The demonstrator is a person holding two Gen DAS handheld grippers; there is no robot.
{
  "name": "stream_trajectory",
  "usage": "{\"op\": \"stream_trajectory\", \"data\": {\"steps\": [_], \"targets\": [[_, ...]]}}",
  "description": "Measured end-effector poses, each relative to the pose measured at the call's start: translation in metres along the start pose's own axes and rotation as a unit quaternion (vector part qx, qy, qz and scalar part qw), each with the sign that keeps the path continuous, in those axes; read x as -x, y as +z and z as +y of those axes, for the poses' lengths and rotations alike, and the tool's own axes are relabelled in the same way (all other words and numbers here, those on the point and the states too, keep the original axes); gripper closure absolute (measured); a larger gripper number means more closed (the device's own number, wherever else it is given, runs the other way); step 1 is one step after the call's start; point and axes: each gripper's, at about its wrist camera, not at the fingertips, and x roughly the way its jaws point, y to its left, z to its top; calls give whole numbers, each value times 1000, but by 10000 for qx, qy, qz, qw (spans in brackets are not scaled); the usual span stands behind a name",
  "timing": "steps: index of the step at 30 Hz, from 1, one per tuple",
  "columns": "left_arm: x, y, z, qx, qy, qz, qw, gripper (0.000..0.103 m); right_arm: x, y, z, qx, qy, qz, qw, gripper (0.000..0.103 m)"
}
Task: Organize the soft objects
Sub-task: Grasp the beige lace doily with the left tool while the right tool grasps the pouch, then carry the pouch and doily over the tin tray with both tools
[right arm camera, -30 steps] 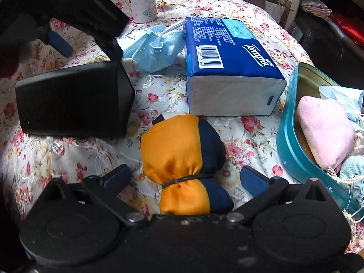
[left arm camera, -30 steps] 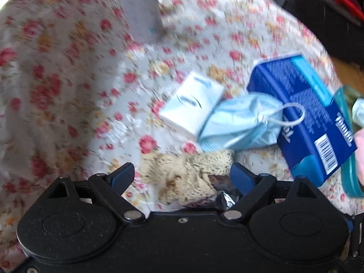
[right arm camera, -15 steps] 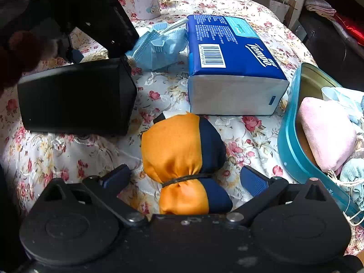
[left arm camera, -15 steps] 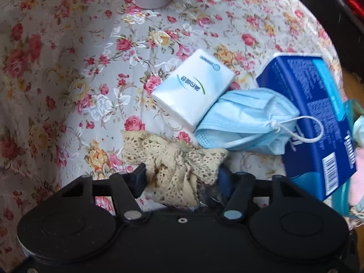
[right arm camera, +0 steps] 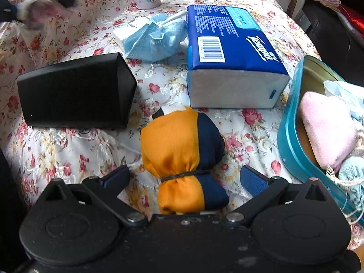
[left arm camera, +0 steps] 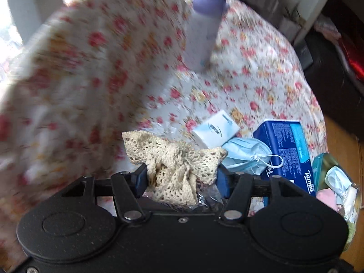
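Observation:
My left gripper point(left arm camera: 180, 178) is shut on a cream lace cloth point(left arm camera: 175, 159) and holds it up above the floral tablecloth. My right gripper point(right arm camera: 185, 178) is open, its fingers on either side of an orange and navy cloth bundle point(right arm camera: 182, 147) that lies on the table. A blue face mask point(right arm camera: 154, 38) and a small white tissue pack point(left arm camera: 215, 128) lie further back. A teal tin point(right arm camera: 293, 125) at the right holds a pink cloth point(right arm camera: 325, 132) and other soft items.
A blue tissue pack point(right arm camera: 229, 50) lies between the mask and the tin. A black box point(right arm camera: 75, 91) sits at the left of the bundle. A purple-capped white cup point(left arm camera: 202, 29) stands at the back. The table edge runs at the right.
My left gripper closed on the lace cloth and lifted it off the table; its view swung upward. My right gripper stayed open around the bundle.

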Motion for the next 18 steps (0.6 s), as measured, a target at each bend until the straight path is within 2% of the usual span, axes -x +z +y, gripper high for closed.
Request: {"op": "stream_trajectory", "data": {"steps": [3,6,10,14,18], "targets": [[19,-16,-1,-95,213,-323,9992,47,3,-3,-2,-39,-2,31,10000,0],[24,-33,-2,-111,314,-460,9984,47,7,-9,-3,-66,-19,23,10000,0],[29,-60,-1,-79,235,-486,9985,47,18,-18,-5,-144,25,-56,9999,14],[28,-81,-3,-77,202,-435,9988,47,26,-24,-12,-371,125,-116,9992,19],[30,-97,-5,-124,147,-429,9989,47,30,-21,-18,-529,224,-172,9982,19]]}}
